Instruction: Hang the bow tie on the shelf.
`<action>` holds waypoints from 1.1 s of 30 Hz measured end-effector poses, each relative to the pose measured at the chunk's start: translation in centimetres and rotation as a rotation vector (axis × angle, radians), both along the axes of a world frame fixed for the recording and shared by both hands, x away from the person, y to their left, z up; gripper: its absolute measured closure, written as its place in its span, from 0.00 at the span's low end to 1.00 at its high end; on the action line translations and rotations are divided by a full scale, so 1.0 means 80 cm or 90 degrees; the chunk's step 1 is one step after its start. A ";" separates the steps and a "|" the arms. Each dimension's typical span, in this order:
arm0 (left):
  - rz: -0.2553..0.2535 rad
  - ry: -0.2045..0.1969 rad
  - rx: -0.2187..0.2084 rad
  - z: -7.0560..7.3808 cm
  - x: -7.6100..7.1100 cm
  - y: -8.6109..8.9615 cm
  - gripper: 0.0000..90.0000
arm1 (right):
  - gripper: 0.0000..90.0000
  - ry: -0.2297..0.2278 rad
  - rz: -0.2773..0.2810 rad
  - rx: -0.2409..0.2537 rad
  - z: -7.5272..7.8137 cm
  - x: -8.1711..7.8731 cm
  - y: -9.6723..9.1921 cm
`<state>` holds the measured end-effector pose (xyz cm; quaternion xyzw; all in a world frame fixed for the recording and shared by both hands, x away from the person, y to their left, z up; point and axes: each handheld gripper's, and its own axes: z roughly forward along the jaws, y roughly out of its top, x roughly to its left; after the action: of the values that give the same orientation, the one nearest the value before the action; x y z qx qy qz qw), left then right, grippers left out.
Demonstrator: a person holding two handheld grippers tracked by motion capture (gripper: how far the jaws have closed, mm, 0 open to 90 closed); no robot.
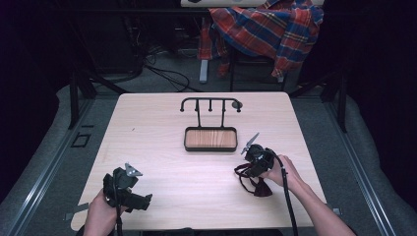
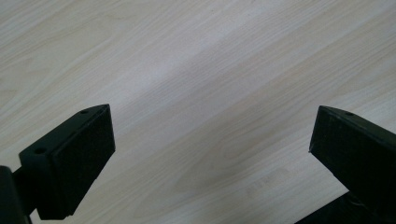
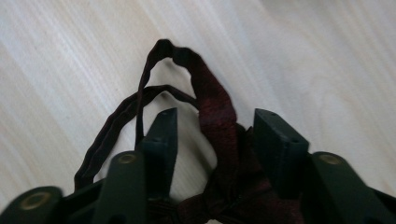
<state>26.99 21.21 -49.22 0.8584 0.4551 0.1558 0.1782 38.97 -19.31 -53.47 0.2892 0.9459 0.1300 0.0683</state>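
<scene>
A dark red bow tie [image 1: 259,187] with a thin looped strap [image 3: 159,51] lies on the light wooden table [image 1: 162,123], at the right front. My right gripper [image 1: 249,172] points down over it. In the right gripper view, the tie's wider band [image 3: 215,107] runs up between the jaws of the right gripper [image 3: 215,114]. Bare wood shows between the left jaw and the band, so the pads do not pinch it. At the table's left front, my left gripper [image 1: 144,201] is held low. Its jaws [image 2: 215,109] stand wide apart over bare wood, with nothing between them.
A black wire stand with a hook bar [image 1: 210,101] and a wood-bottomed tray [image 1: 210,147] stands at the table's middle back. Behind the table, a red plaid shirt [image 1: 265,24] hangs over a chair. Cables lie on the floor beyond.
</scene>
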 end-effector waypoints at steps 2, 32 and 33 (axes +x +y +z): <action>-0.001 -0.001 0.000 0.000 -0.001 0.000 0.00 | 0.67 0.005 0.000 -0.012 -0.002 0.001 0.000; 0.001 -0.002 -0.010 0.001 -0.001 0.003 0.00 | 0.97 -0.023 -0.022 -0.033 0.005 -0.005 -0.002; 0.001 -0.002 -0.009 0.001 -0.001 0.003 0.00 | 0.97 -0.023 -0.022 -0.033 0.005 -0.005 -0.002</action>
<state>26.91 21.42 -49.12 0.8564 0.4566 0.1542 0.1852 38.54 -19.44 -53.08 0.3011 0.9425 0.1097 0.0950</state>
